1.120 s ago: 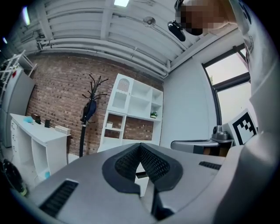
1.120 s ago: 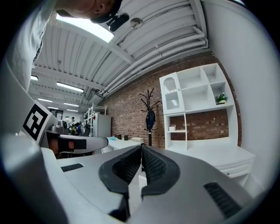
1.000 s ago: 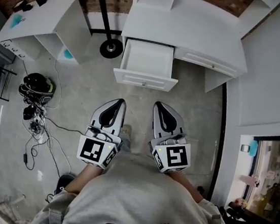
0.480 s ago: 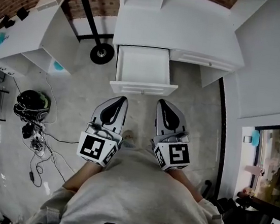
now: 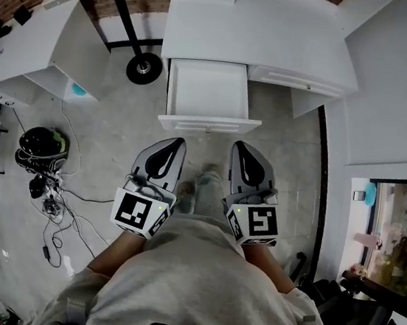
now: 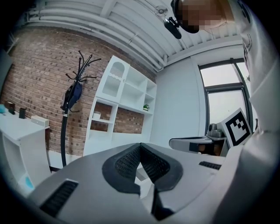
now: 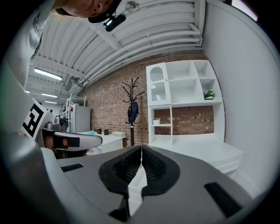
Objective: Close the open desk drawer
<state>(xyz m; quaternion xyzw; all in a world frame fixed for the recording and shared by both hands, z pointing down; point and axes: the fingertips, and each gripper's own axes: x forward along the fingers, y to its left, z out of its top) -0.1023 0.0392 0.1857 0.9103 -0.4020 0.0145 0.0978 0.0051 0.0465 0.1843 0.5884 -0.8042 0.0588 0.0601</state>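
Head view: left gripper (image 5: 176, 147) and right gripper (image 5: 239, 149), fingers clenched empty, aim at the open desk drawer (image 5: 206, 91). Closed tips probably suit pushing.

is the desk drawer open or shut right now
Open. The drawer juts out from the desk, its white inside visible from above, while the second drawer beside it sits flush.
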